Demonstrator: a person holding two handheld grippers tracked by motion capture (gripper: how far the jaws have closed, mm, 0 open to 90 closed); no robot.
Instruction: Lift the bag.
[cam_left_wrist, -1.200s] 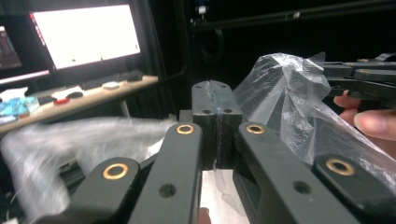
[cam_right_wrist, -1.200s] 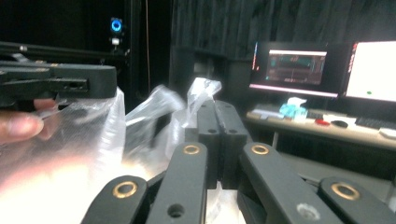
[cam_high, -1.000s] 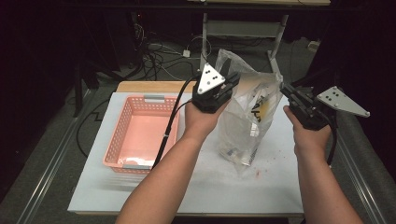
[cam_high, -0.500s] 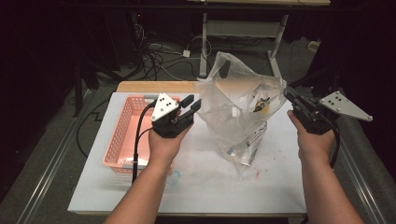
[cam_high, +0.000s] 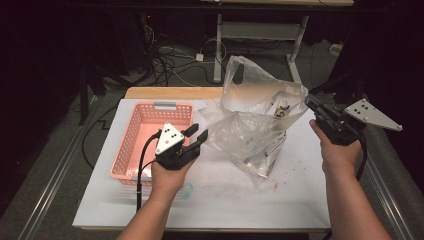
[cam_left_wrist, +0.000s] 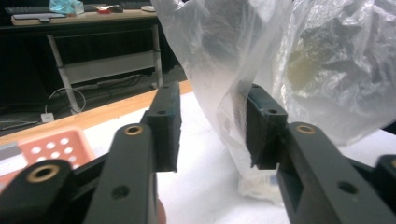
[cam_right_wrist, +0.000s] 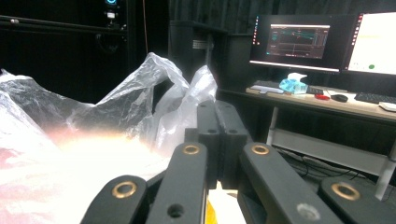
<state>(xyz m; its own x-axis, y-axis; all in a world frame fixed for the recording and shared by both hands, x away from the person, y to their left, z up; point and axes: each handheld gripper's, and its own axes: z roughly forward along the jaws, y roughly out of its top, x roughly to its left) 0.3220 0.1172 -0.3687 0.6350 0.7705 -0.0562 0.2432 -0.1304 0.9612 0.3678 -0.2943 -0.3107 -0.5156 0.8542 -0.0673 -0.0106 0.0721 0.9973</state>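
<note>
- Pink plastic basket (cam_high: 150, 137) sits at the left of the white counter (cam_high: 225, 200), its far rim by a strip of bare wood; a pink corner of it also shows low at the left in the left gripper view (cam_left_wrist: 51, 147).
- Just right of the basket, over the counter's middle, the left tongs (cam_high: 196, 136) point toward the far right at the bag. Their jaws stand partly apart and have just been opening.
- In the left gripper view, the left tongs (cam_left_wrist: 212, 128) have an empty gap between them, with a fold of the bag's film lying against the right-hand jaw, not pinched.
- Clear plastic bag (cam_high: 255, 120) stands crumpled right of centre on the counter, its mouth pulled up and open toward the far side. Something small, dark and yellowish shows through the film near the right edge, too blurred to name.
- At the right, the right tongs (cam_high: 311, 102) reach the bag's right edge. In the right gripper view the right tongs (cam_right_wrist: 217, 112) have their jaws pressed together, with the bag's film (cam_right_wrist: 154, 93) rising right at their tips, so they look clamped on the edge of the bag.
- Far behind, in the right gripper view, a desk carries two lit monitors (cam_right_wrist: 296, 42).
</note>
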